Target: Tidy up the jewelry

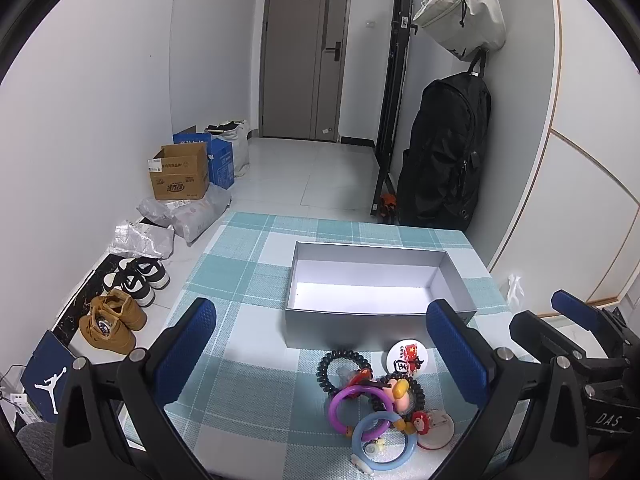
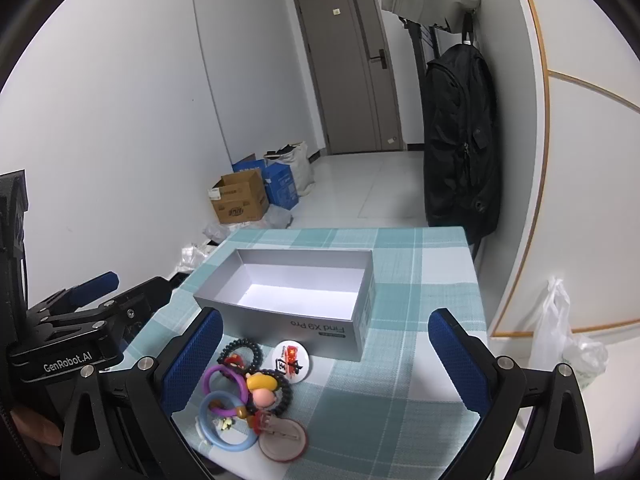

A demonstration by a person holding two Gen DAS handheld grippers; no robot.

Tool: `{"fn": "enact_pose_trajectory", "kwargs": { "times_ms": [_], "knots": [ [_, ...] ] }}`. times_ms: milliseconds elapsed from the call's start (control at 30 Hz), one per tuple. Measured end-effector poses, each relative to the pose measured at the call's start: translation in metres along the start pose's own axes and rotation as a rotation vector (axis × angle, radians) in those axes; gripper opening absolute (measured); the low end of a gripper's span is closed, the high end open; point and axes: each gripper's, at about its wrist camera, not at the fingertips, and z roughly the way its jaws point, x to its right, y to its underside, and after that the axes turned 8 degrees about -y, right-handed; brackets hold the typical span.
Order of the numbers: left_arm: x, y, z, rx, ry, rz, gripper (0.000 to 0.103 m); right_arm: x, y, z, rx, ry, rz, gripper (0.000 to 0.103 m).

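— While both tools hung over the near edge of the counter (image 1: 248, 264), what was logged for the box?

— Item one: grey box (image 1: 376, 280), lid off, white floor inside, nothing in it, standing mid-counter on the teal checked cloth. Printed lettering on its near wall, upside down in the right wrist view.

— And the jewelry?

— Item two: one heap just near of the box, apart from it. Black coil band (image 1: 340, 368), purple ring (image 1: 360, 404), pale blue ring (image 1: 382, 436), these overlapping; a second black coil band (image 2: 276, 394) under a yellow and pink charm (image 2: 262, 390). White round badge (image 1: 404, 358) with red mark lay between heap and box. A clear red-rimmed disc (image 2: 282, 440) sat at the heap's near right.

— Grippers?

— Left gripper (image 1: 320, 360): blue pads spread wide, holding nothing, heap between them. Right gripper (image 2: 324, 360): likewise spread and bare, heap toward its left pad.
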Motion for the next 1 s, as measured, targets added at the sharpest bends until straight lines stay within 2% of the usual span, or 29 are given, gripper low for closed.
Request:
{"fn": "enact_pose_trajectory", "kwargs": {
  "times_ms": [867,1000],
  "knots": [
    [0.0061,0.0023,0.0003,-0.012,0.010,0.016,0.102,0.0009,-0.0011,-0.0015,-0.002,0.005,-0.002,0.103],
    [0.0069,0.0060,0.0027,-0.024,0.016,0.031,0.102,0.0008,-0.0008,-0.0022,0.001,0.043,-0.020,0.103]
  ]
}}
